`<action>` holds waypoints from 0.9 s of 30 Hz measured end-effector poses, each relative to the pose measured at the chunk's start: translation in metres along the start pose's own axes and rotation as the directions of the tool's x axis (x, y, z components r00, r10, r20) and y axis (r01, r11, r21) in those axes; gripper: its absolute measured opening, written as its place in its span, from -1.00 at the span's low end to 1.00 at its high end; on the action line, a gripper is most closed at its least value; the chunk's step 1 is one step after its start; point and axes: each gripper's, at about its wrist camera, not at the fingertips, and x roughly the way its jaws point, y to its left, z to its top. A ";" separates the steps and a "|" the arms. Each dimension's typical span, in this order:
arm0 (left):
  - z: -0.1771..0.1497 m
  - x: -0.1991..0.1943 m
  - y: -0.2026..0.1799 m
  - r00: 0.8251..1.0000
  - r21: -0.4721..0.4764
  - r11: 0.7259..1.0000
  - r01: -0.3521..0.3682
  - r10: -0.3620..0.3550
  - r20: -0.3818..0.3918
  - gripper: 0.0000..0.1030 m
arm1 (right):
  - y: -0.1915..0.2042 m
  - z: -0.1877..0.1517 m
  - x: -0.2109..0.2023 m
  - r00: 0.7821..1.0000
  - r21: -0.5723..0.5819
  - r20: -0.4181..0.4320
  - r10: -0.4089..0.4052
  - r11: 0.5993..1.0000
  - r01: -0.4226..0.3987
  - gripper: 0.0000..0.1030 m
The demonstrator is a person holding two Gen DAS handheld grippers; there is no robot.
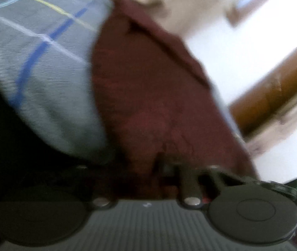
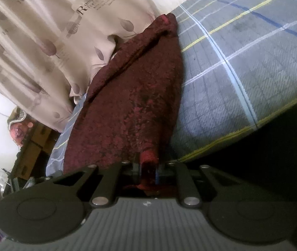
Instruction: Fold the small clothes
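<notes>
Left wrist view, blurred: one dark maroon patterned fabric garment [image 1: 148, 96] lies on the grey checked bedsheet [image 1: 44, 67], running away from the left tongs [image 1: 169, 167], which are closed on its near edge; the fingertips are hard to make out.

Right wrist view: the right tongs [image 2: 148, 169] pinch a bunched red corner of the same garment [image 2: 131, 104], beside the leaf-printed beige curtain [image 2: 44, 31].

left view motion-blurred, maroon cloth [image 1: 148, 96] edges smeared
</notes>
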 end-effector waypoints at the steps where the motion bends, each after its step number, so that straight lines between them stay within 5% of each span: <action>1: 0.000 -0.003 0.004 1.000 -0.025 0.999 0.029 -0.029 0.003 -0.73 | -0.001 0.000 0.000 1.000 0.006 0.000 0.006 1.000 -0.006 -0.68; 9: 0.013 -0.042 -0.020 0.995 0.073 0.994 0.077 -0.082 0.062 -0.73 | 0.001 0.009 -0.018 0.992 0.078 0.045 0.117 0.990 -0.120 -0.71; 12: 0.015 -0.039 -0.024 0.998 0.117 0.992 0.039 -0.044 0.038 -0.64 | 0.009 0.016 -0.023 0.990 0.046 0.059 0.127 0.991 -0.129 -0.71; 13: 0.015 -0.036 -0.021 1.000 0.095 0.995 0.021 -0.023 0.019 -0.29 | 0.010 0.017 -0.023 0.991 0.031 0.056 0.118 0.992 -0.120 -0.71; 14: 0.016 -0.032 -0.017 1.000 0.071 0.998 0.002 -0.003 0.006 0.37 | 0.009 0.017 -0.022 0.992 0.027 0.051 0.113 0.993 -0.114 -0.71; 16: 0.013 -0.029 -0.013 0.997 0.032 0.997 -0.076 0.075 0.019 0.93 | 0.004 0.015 -0.018 0.994 0.041 0.039 0.100 0.994 -0.101 -0.71; 23: 0.010 0.001 -0.007 0.995 0.048 0.998 -0.048 0.052 -0.085 0.93 | 0.003 0.010 -0.012 0.999 -0.022 0.015 0.035 0.999 -0.034 -0.71; 27: 0.006 0.009 0.001 0.998 0.002 0.999 0.041 -0.040 -0.041 0.90 | 0.004 0.010 -0.007 1.000 -0.062 0.000 0.009 0.998 -0.009 -0.61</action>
